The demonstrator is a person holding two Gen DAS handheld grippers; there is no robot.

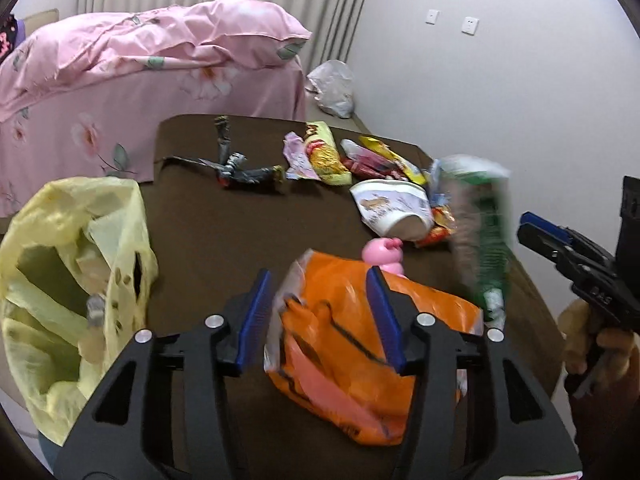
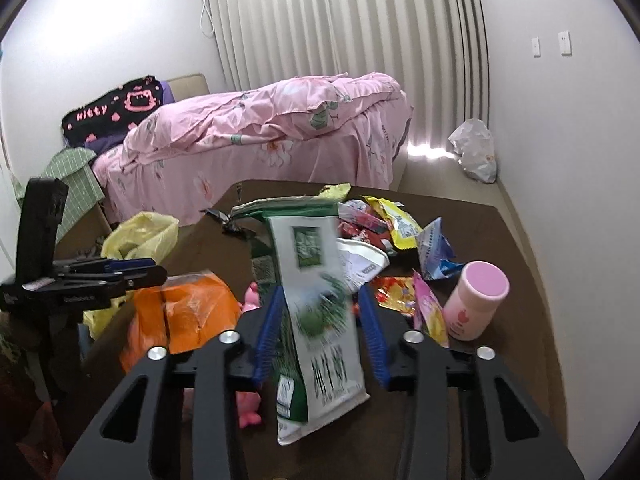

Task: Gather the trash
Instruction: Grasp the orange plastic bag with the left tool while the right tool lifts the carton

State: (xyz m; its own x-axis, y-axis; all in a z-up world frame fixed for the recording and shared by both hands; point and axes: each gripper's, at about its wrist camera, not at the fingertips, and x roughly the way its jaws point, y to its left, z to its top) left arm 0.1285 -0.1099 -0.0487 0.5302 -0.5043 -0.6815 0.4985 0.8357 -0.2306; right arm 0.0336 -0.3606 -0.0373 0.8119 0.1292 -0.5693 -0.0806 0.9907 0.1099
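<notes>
Blue-padded and spread wide, the jaws of the right gripper (image 2: 320, 334) bracket a tall green-and-white printed foil packet (image 2: 320, 312); the packet is motion-blurred, and neither pad looks pressed against it, so it may be loose between them. Just right of those jaws stands a pink-capped plastic bottle (image 2: 476, 300), with a heap of crumpled snack wrappers (image 2: 384, 220) beyond the fingertips on the brown table (image 2: 496, 240).

Equally wide stand the jaws of the left gripper (image 1: 320, 316), hovering over a crinkled orange plastic bag (image 1: 344, 344) that lies on the table beneath and between them, ungripped. A small pink toy figure (image 1: 382, 250) sits just past the bag's far edge, and a tipped white paper bowl (image 1: 394, 208) lies beyond that. Well left of these jaws, an open pale-yellow plastic trash bag (image 1: 72, 280) hangs at the table's edge. Farther off is a bed with a pink floral quilt (image 1: 140, 52).
</notes>
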